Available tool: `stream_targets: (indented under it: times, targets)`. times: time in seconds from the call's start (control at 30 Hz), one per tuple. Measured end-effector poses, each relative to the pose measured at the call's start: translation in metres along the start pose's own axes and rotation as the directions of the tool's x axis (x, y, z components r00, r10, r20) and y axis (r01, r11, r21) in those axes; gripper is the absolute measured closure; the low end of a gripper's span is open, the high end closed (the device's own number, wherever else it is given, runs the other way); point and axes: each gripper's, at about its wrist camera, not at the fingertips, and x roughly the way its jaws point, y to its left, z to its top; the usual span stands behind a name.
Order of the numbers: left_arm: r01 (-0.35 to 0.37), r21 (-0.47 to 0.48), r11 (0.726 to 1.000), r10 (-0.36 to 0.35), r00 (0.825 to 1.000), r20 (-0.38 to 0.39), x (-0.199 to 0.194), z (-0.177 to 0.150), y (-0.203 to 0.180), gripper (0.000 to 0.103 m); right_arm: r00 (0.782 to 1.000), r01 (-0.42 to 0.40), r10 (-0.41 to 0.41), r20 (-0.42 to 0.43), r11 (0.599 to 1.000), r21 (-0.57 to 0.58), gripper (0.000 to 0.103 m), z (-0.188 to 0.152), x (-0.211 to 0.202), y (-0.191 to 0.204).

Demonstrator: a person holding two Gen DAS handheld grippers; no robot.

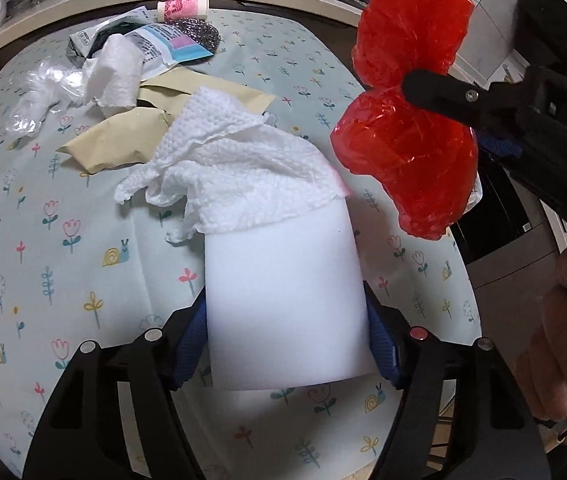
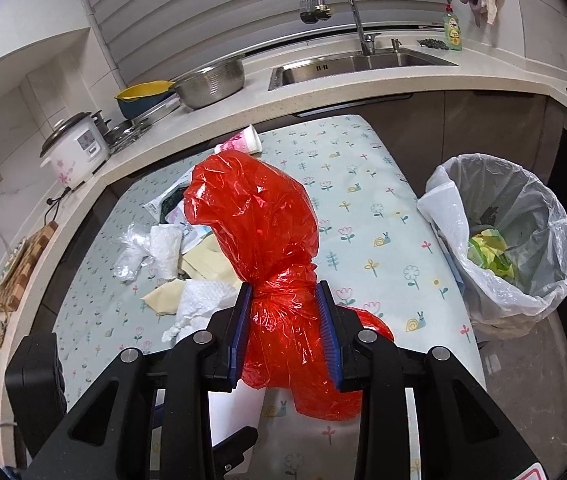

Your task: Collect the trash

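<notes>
The right gripper [image 2: 287, 332] is clamped on the pinched neck of a red plastic bag [image 2: 259, 224], held in the air above the table [image 2: 403, 216] near its right edge, while the left gripper [image 1: 287, 344] squeezes a white cup [image 1: 283, 304] with a paper towel [image 1: 239, 172] bulging from its mouth. The likeliest trouble is the slick red film sliding out between the pads on the way to the bin [image 2: 523, 240], since only the thin neck is caught and the heavier lobes hang free on either side. The towel sits loose and could fall out if the cup tips. The bin, lined with a clear bag, stands just off the table's right edge and holds some yellow-green scraps. More trash [image 1: 131, 68], wrappers, paper and a pink-printed cup [image 1: 181, 6], lies at the far left corner.
</notes>
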Motion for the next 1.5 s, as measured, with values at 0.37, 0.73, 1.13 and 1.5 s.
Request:
stream_targets:
  times: [0.37, 0.73, 1.13, 1.5]
  targets:
    - [-0.033, -0.04, 0.999, 0.034, 0.999, 0.016, -0.039, -0.019, 0.028, 0.037, 0.989, -0.131, 0.119, -0.09, 0.982, -0.138, 0.073, -0.005, 0.044, 0.072]
    - [-0.066, -0.156, 0.985, 0.086, 0.989, 0.123, -0.091, -0.02, 0.074, 0.038, 0.986, 0.005, -0.038, -0.163, 0.98, -0.201, 0.074, -0.03, 0.077, 0.065]
    - [-0.104, -0.129, 0.986, 0.137, 0.948, 0.286, -0.132, 0.029, 0.071, 0.038, 0.997, 0.005, -0.015, -0.081, 0.993, -0.122, 0.074, -0.011, 0.041, 0.047]
    - [-0.062, -0.09, 0.994, 0.084, 0.962, 0.26, -0.112, 0.042, 0.048, 0.037, 0.998, 0.045, -0.039, 0.051, 0.992, -0.12, 0.038, 0.024, 0.015, 0.041]
